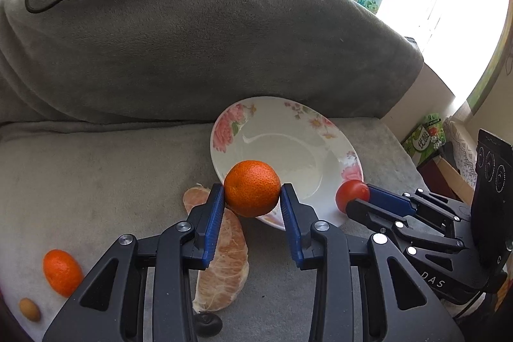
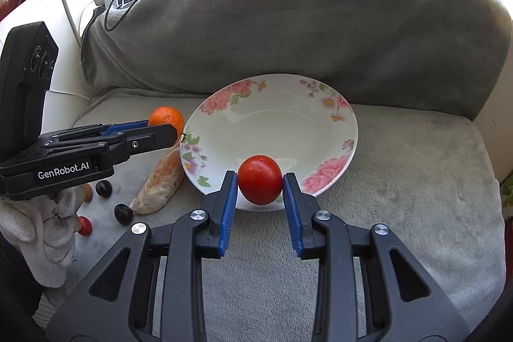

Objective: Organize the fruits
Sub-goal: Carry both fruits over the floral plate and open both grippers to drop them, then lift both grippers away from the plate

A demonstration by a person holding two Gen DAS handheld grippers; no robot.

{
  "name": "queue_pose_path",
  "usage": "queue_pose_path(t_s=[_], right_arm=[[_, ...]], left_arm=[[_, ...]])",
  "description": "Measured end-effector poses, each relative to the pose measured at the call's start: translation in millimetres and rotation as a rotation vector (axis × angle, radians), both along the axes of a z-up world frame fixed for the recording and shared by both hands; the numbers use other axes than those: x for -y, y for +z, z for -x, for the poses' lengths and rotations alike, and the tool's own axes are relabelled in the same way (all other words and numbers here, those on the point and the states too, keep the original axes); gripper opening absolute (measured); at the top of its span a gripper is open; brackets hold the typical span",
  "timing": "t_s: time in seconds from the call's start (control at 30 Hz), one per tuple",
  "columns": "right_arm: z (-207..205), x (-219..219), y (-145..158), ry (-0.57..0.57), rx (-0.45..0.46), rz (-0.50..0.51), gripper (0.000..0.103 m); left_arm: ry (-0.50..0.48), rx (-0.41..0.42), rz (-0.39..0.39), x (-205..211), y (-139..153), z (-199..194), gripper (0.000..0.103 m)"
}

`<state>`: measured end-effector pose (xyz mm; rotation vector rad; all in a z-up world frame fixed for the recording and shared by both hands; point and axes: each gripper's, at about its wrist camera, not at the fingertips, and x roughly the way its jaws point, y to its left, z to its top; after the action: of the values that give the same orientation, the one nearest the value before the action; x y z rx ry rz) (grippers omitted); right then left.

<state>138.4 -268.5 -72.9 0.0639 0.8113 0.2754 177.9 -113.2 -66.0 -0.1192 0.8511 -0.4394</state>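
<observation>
Two grippers, each one holding a fruit at the near edge of one flowery plate (image 2: 320,92).

The left gripper (image 1: 252,193) squeezes an orange (image 1: 252,188); the right gripper (image 2: 260,180) squeezes a red tomato (image 2: 260,179); one peeled fruit piece (image 1: 221,271) lies beside the plate; only the right view shows two dark fruits (image 2: 123,214), maybe plums, and a gloved hand (image 2: 48,223).
</observation>
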Motion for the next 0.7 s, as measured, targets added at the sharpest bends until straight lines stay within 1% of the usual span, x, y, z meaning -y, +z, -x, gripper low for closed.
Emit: queue_pose_path(t_s=[0.33, 0.37, 0.4, 0.47, 0.6, 0.63, 0.67, 0.7], right_arm=[[-0.5, 0.7, 0.5, -0.01, 0.008, 0.023, 0.031], [-0.3, 1.4, 0.5, -0.012, 0.01, 0.024, 0.037], [0.1, 2.1, 0.9, -0.016, 0.014, 0.026, 0.05], [2.5, 3.4, 3.6, -0.022, 0.031, 0.027, 0.062], [5.1, 6.0, 9.0, -0.036, 0.048, 0.033, 0.064], [5.6, 6.7, 9.4, -0.04, 0.048, 0.036, 0.065], [6.3, 7.2, 9.6, -0.041, 0.048, 0.038, 0.07], [7.3, 7.5, 9.5, -0.042, 0.048, 0.04, 0.073]], left_arm=[[0.008, -0.003, -0.007, 1.9, 0.0, -0.9, 0.035], [0.011, -0.003, -0.007, 1.9, 0.1, -0.9, 0.035], [0.01, -0.001, -0.006, 2.0, 0.4, -0.5, 0.036], [0.009, 0.007, -0.007, 1.7, 1.9, 0.4, 0.045], [0.014, 0.02, -0.015, 0.9, 4.9, 2.8, 0.049], [0.016, 0.022, -0.015, 0.7, 5.5, 3.3, 0.051], [0.016, 0.026, -0.016, 0.8, 6.0, 4.2, 0.055], [0.016, 0.03, -0.02, 0.8, 6.7, 4.8, 0.057]])
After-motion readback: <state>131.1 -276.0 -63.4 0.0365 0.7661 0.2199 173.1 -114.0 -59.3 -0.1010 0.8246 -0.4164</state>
